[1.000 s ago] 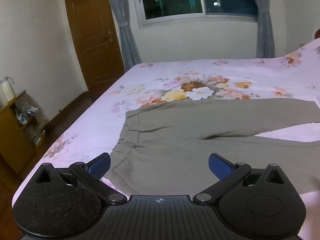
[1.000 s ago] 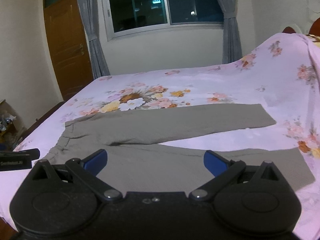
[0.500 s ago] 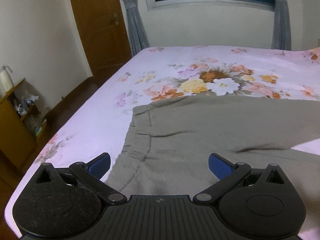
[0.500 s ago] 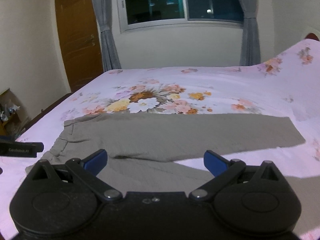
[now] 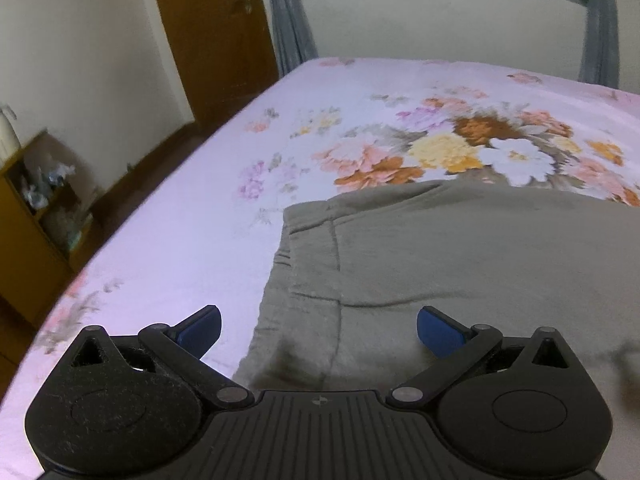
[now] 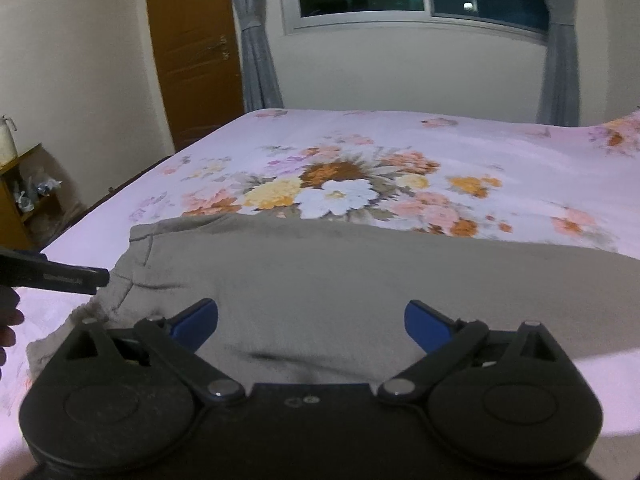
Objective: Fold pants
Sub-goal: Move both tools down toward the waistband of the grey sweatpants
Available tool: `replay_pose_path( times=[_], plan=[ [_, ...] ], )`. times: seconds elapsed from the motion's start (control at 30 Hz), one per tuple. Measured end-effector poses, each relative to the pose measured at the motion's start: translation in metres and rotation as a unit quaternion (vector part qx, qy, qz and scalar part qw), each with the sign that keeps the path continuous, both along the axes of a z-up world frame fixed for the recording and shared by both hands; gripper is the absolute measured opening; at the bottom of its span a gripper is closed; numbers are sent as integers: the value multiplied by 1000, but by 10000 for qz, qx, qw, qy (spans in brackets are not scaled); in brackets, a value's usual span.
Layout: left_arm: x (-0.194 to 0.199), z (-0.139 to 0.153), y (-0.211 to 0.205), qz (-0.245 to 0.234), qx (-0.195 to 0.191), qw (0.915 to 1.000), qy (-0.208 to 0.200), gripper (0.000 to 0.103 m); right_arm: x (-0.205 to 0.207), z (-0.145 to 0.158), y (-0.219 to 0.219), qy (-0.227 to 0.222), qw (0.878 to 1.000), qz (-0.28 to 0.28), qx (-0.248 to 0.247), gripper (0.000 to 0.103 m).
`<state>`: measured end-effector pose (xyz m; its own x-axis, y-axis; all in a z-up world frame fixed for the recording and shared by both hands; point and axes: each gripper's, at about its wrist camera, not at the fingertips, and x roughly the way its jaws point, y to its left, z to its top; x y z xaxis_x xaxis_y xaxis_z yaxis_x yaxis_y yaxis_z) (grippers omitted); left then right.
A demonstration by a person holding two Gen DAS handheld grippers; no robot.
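Left wrist view: the left tool (image 5: 319, 330) hangs wide open over the waistband end of the grey-green pants (image 5: 460, 264), blue fingertips (image 5: 200, 326) spread apart with nothing between them. The left fingertip sits over bare floral bedsheet (image 5: 180, 240), the right one over fabric. The pants lie flat on the bed, filling the lower right of the frame, waistband edge running down the centre. A wooden door (image 5: 212, 36) stands upper left, a shelf (image 5: 36, 216) at the left edge.

Right wrist view: the right tool (image 6: 311, 320) is just as wide open, empty, low over the pants (image 6: 340, 276) at mid-frame. The left tool (image 6: 60, 276) pokes in from the left edge by the waistband.
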<state>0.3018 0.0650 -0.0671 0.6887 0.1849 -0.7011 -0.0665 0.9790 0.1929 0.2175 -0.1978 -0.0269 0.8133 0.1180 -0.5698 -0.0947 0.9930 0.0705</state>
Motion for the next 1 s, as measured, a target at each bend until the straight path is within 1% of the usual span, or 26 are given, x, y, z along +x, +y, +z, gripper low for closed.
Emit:
replay_pose_path(
  times=[0.07, 0.23, 0.33, 0.4, 0.57, 0.73, 0.77, 0.83, 0.87, 0.9, 0.93, 1.0],
  plan=[
    [17, -10, 8, 94, -14, 9999, 41, 103, 18, -7, 4, -17, 9999, 118, -12, 101],
    [57, -32, 29, 335, 209, 9992, 92, 103, 64, -27, 8, 117, 9994, 322, 83, 98],
    [78, -45, 44, 455, 188, 9987, 165, 103, 88, -39, 11, 183, 9990, 401, 35, 98],
    [90, -54, 50, 446, 162, 9987, 206, 103, 102, -47, 13, 237, 9987, 442, 3, 98],
    [112, -71, 57, 256, -197, 9993, 170, 103, 133, -65, 17, 368, 9977, 562, -46, 97],
    [129, -83, 68, 31, -734, 9972, 144, 102, 161, -80, 14, 463, 9968, 639, -113, 94],
    [132, -84, 68, -67, -809, 9966, 156, 98, 166, -82, 13, 457, 9968, 641, -162, 94],
    [135, -87, 63, -363, -955, 9946, 180, 73, 179, -84, 10, 463, 9965, 645, -253, 94],
    [136, -87, 59, -500, -958, 9940, 166, 67, 185, -85, 9, 460, 9965, 638, -297, 94],
    [136, -87, 54, -608, -922, 9937, 163, 62, 190, -85, 8, 461, 9963, 636, -337, 94],
    [136, -86, 52, -637, -856, 9942, 147, 62, 196, -85, 7, 472, 9961, 629, -387, 94],
    [136, -86, 54, -656, -931, 9934, 144, 61, 203, -85, 5, 466, 9958, 678, -401, 94]
  ],
)
